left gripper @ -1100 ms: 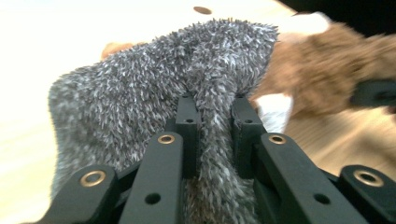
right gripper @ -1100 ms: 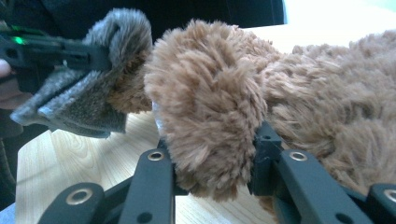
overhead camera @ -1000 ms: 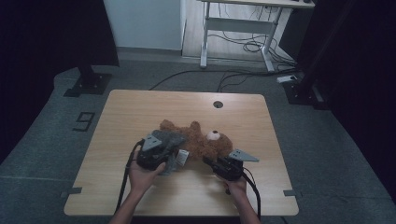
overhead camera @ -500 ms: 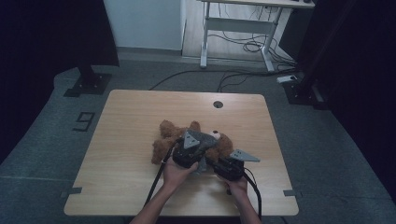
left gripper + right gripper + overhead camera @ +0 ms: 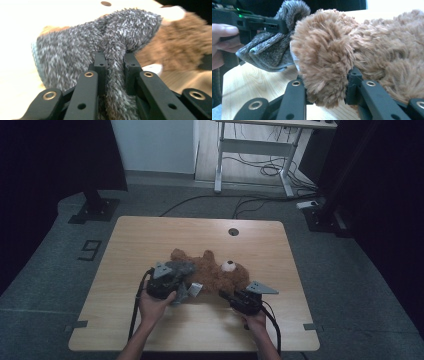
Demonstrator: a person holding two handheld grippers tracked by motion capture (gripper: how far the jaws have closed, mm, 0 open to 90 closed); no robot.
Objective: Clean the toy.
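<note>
Since the earlier frames, the left gripper has been carried right over the teddy bear and back to its left side; the right gripper is seen unmoved. In the left gripper view, a fold of grey cloth is pinched between narrow jaws, the bear lying beyond them. In the right gripper view, the bear's limb is clamped between the jaws, the cloth beyond them to the left.

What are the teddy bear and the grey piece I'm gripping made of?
Teddy bear: brown plush, long shaggy pile, matte, looks soft and stuffed. Grey garment: fluffy fleece-like fabric, grey fibres tipped white, with a stitched hem seen in the right gripper view; exact fibre can't be told.
</note>
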